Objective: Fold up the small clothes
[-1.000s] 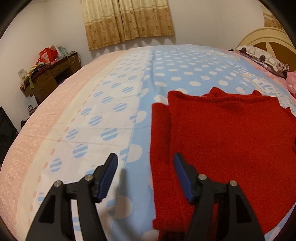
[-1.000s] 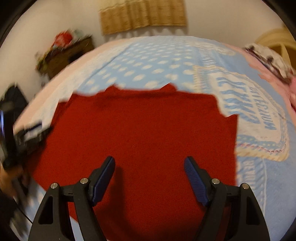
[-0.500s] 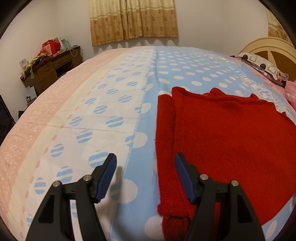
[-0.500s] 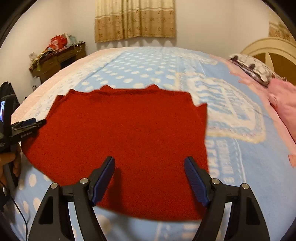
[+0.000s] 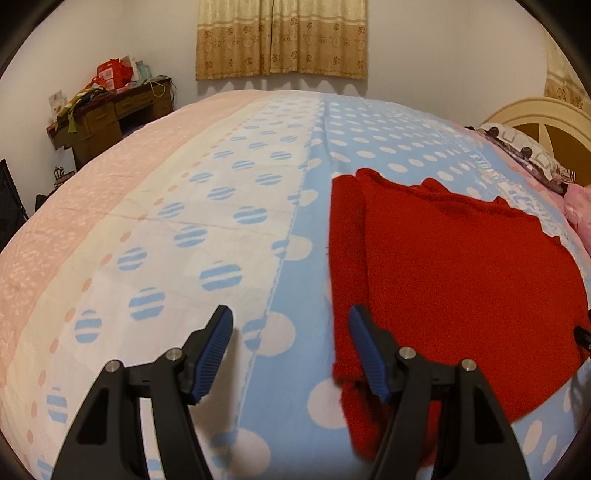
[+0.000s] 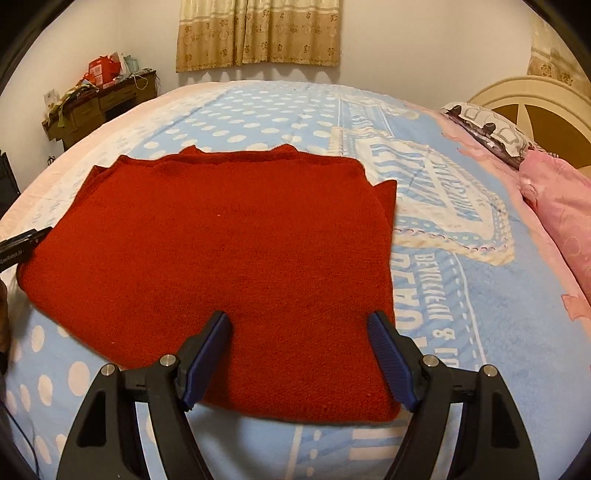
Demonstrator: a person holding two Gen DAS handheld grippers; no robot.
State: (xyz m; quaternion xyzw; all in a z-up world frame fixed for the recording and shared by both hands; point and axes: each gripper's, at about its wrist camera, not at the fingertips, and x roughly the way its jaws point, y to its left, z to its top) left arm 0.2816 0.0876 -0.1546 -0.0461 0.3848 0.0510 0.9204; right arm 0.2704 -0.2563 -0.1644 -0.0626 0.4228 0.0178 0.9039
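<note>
A red knitted sweater [image 6: 229,266] lies flat on the bed, sleeves folded in along its sides. In the left wrist view the sweater [image 5: 454,273] fills the right half, with its left sleeve folded as a long strip. My left gripper [image 5: 290,321] is open and empty above the bedspread, its right finger over the sleeve's lower end. My right gripper [image 6: 299,325] is open and empty above the sweater's near hem. The left gripper's tip shows at the left edge of the right wrist view [image 6: 22,245].
The bed has a blue and pink polka-dot bedspread [image 5: 177,236]. A wooden desk [image 5: 110,114] with clutter stands at the back left. A patterned pillow [image 6: 487,133], pink bedding [image 6: 557,206] and a cream headboard [image 6: 535,107] lie at the right. Curtains [image 6: 258,33] hang behind.
Both grippers have drawn back and up from the sweater, so more of the bed and room shows. The sweater lies still, and both grippers stay open.
</note>
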